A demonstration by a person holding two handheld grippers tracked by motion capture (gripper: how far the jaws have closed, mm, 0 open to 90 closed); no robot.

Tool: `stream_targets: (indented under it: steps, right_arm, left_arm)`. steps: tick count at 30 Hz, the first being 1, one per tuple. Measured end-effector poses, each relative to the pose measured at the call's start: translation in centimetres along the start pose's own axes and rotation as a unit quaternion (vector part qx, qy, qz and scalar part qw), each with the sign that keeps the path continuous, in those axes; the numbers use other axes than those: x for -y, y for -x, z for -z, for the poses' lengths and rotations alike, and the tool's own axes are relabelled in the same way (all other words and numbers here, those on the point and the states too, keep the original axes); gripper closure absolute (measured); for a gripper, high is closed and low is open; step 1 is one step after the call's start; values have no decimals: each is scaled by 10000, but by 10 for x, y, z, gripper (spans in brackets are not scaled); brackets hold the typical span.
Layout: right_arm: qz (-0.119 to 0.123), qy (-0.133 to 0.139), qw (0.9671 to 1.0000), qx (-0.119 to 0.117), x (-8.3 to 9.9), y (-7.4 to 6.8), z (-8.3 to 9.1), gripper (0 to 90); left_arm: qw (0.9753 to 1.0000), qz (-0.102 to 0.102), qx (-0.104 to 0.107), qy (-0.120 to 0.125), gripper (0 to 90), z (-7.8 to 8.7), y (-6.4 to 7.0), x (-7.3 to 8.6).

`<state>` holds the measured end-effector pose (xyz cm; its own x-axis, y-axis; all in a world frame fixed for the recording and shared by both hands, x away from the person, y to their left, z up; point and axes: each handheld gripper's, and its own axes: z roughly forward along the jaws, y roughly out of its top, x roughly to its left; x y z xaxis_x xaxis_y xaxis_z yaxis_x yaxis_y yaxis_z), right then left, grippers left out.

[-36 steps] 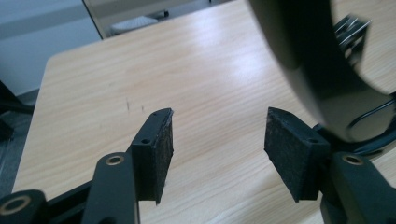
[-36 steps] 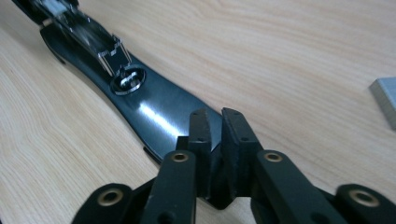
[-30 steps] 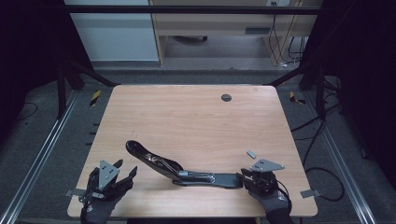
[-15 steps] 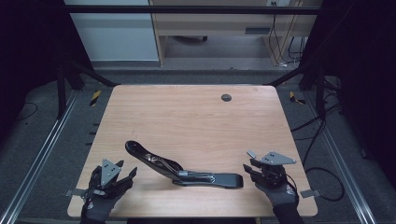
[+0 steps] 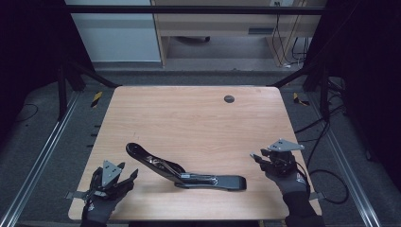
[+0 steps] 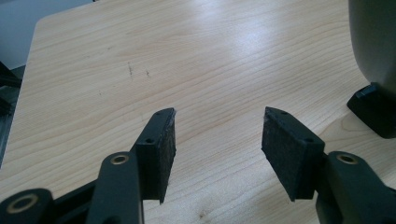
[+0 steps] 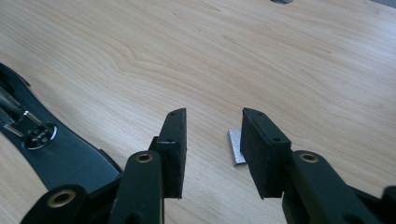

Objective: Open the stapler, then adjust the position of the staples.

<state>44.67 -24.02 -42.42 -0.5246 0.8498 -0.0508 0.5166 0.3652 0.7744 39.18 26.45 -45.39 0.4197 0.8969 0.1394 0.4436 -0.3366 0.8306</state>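
- A pale wooden table [image 5: 189, 118] with rounded corners, seen from above; two gloved hands come in from its near edge, each holding a gripper.
- A long black object [image 5: 184, 171], curved and glossy with a metal fitting along its middle, lies flat near the table's near edge, at about six o'clock from the table's centre. It runs from a rounded end at its ten o'clock to a blunt end at its four o'clock.
- The left gripper [image 5: 130, 176] sits at the near left corner, at about nine o'clock from the black object and just beside its rounded end, not touching it. Its jaws stand wide apart with bare table between them.
- The right gripper [image 5: 256, 158] hovers at about two o'clock from the object's blunt end, near it but apart. Its jaws are open to a moderate gap and hold nothing.
- In the right gripper view, a small grey metal piece [image 7: 236, 146] lies flat on the table just beyond the jaws.
- A dark round hole [image 5: 229, 99] sits in the table near its far edge, at about one o'clock from centre.
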Motion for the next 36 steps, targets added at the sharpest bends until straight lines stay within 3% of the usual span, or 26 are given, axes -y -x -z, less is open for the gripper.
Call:
stream_targets:
  steps: [20, 26, 36]
  right_arm:
    - [233, -583, 9980, 2, -18, 13, -25, 622]
    - [289, -762, 9966, -73, -18, 14, -32, 634]
    - [303, -1039, 9941, 62, -12, 20, -49, 645]
  left_arm:
    - [10000, -29, -34, -49, 442, -2, 0, 0]
    - [9999, -48, -25, -113, 442, -5, 1, 1]
    - [9998, -90, -1, -156, 442, -6, 2, 2]
